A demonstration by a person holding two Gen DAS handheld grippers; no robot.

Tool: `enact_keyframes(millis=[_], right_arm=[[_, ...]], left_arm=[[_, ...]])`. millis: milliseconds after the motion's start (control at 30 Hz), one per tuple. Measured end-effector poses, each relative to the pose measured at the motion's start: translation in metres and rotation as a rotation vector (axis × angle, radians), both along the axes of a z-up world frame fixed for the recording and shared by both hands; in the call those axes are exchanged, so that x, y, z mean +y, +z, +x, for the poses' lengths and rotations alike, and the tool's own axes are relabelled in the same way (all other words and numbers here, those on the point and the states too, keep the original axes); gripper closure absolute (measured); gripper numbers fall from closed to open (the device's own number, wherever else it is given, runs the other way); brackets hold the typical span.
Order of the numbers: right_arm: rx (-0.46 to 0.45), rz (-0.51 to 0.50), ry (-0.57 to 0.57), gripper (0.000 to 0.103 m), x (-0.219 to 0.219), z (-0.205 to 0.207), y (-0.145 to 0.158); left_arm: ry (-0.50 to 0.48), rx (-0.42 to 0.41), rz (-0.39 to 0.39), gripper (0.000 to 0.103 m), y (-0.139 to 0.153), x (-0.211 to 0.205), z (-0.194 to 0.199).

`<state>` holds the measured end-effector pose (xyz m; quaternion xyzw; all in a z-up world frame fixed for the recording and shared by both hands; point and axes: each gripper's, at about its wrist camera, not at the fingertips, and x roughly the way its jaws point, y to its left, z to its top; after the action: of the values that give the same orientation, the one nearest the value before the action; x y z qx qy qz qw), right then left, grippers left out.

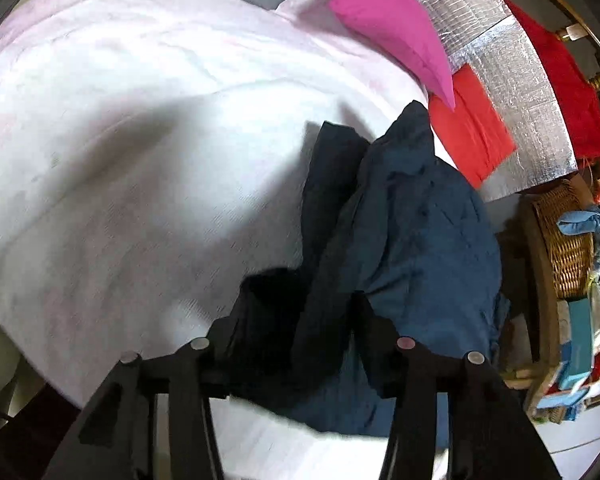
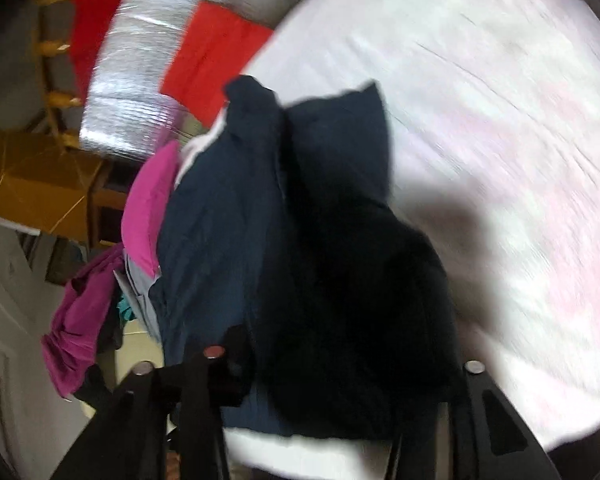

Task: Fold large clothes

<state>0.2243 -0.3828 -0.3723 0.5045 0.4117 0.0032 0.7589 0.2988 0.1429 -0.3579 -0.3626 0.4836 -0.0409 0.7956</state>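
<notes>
— Looking along the left gripper (image 1: 300,312), what do its fingers hold?
— Dark navy garment (image 1: 412,240) bunches between them. The fingers stand apart with cloth filling the gap, but the tips are buried, so I cannot tell whether they pinch it.
— And the right gripper (image 2: 340,360)?
— Same trouble. The navy cloth (image 2: 320,240) drapes over and between its fingers, hiding the tips; its grip is unreadable, and that view is blurred.
— Where does the garment lie?
— Heaped on the near right part of a white bed cover (image 1: 140,160), rising in a crumpled ridge away from both grippers.
— What lies beyond it?
— A magenta cloth (image 1: 388,20) at the far side, an orange-red cloth (image 1: 472,128) on silver foil sheeting (image 1: 512,92), and a wicker basket (image 1: 564,240) at the right.
</notes>
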Motion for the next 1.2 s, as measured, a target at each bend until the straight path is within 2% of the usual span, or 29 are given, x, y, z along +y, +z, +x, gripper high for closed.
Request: enact_keyframes(millis=[100, 167, 200, 233, 300, 367, 433, 500, 567, 633, 700, 800, 867, 900, 933, 1067, 1100, 1167, 1200], right_arm=[[-0.023, -0.012, -0.002, 0.054, -0.016, -0.027, 0.015], [-0.050, -0.052, -0.031, 0.042, -0.028, -0.039, 0.032], [-0.067, -0.102, -0.066, 0.029, -0.033, -0.040, 0.040], [-0.080, -0.140, -0.089, 0.024, -0.036, -0.037, 0.046], [-0.100, -0.186, -0.085, 0.024, -0.036, -0.019, 0.054], [-0.075, -0.217, -0.050, 0.024, -0.035, 0.006, 0.051], [-0.029, -0.244, -0.047, 0.024, -0.036, 0.027, 0.039], [0.022, -0.212, -0.043, 0.024, -0.036, 0.048, 0.019], [0.048, -0.165, -0.019, 0.033, -0.033, 0.058, 0.005], [0.072, -0.217, -0.022, 0.052, -0.026, 0.065, 0.005], [0.027, -0.247, -0.029, 0.066, -0.022, 0.067, 0.018], [-0.045, -0.320, -0.045, 0.068, -0.015, 0.067, 0.037], [0.039, -0.357, -0.030, 0.067, -0.013, 0.076, 0.021], [0.075, -0.372, -0.015, 0.064, -0.012, 0.080, 0.011], [0.081, -0.381, -0.013, 0.063, -0.011, 0.081, 0.007], [0.047, -0.370, -0.055, 0.060, -0.016, 0.063, 0.027], [0.033, -0.419, -0.076, 0.056, -0.016, 0.055, 0.038], [-0.009, -0.499, -0.118, 0.042, -0.015, 0.042, 0.056], [-0.040, -0.532, -0.152, 0.032, -0.016, 0.036, 0.066]], left_arm=[[-0.026, -0.008, 0.045, 0.044, 0.019, 0.011, -0.012], [-0.016, -0.081, 0.100, 0.041, 0.040, 0.015, -0.016], [-0.006, -0.111, 0.129, 0.037, 0.049, 0.012, -0.012], [-0.010, -0.149, 0.168, 0.032, 0.057, 0.008, -0.006], [-0.049, -0.162, 0.180, 0.031, 0.056, -0.002, 0.011], [-0.068, -0.120, 0.175, 0.031, 0.043, -0.009, 0.027], [-0.091, -0.067, 0.145, 0.033, 0.024, -0.015, 0.040], [-0.098, -0.030, 0.101, 0.034, 0.006, -0.020, 0.048], [-0.103, -0.032, 0.038, 0.046, -0.005, -0.018, 0.053], [-0.112, -0.060, 0.013, 0.062, -0.002, -0.017, 0.057], [-0.127, -0.086, 0.054, 0.066, 0.005, -0.020, 0.057], [-0.139, -0.089, 0.121, 0.066, 0.006, -0.027, 0.060], [-0.158, -0.073, 0.165, 0.060, 0.002, -0.032, 0.057], [-0.168, -0.071, 0.194, 0.055, 0.003, -0.035, 0.057], [-0.172, -0.082, 0.257, 0.053, 0.009, -0.043, 0.058], [-0.197, -0.148, 0.430, 0.053, 0.037, -0.057, 0.047], [-0.201, -0.184, 0.478, 0.049, 0.046, -0.059, 0.043], [-0.194, -0.243, 0.559, 0.039, 0.059, -0.066, 0.036], [-0.190, -0.265, 0.591, 0.037, 0.065, -0.069, 0.034]])
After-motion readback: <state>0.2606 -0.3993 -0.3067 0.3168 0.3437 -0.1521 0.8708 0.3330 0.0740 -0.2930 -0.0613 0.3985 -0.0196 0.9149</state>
